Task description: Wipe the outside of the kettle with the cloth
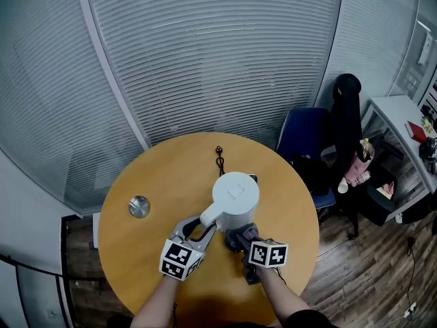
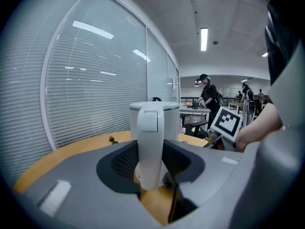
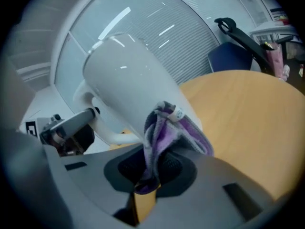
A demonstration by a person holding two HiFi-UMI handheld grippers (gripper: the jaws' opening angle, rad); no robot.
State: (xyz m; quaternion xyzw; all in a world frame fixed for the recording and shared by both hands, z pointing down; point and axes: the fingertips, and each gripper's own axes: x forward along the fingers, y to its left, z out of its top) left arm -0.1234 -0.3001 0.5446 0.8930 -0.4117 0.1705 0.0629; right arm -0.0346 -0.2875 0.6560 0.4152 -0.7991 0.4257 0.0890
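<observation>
A white kettle stands in the middle of the round wooden table. My left gripper is shut on the kettle's handle, which stands upright between the dark pads; the kettle body rises just behind. My right gripper is shut on a purple and grey cloth. The bunched cloth lies against the lower side of the kettle, on its near right. In the head view the cloth shows as a dark wad at the kettle's base.
A round metal disc lies on the table's left side. A black cord end lies behind the kettle. A blue chair with a dark jacket stands at the table's right, with a white desk beyond. Blinds close off the back.
</observation>
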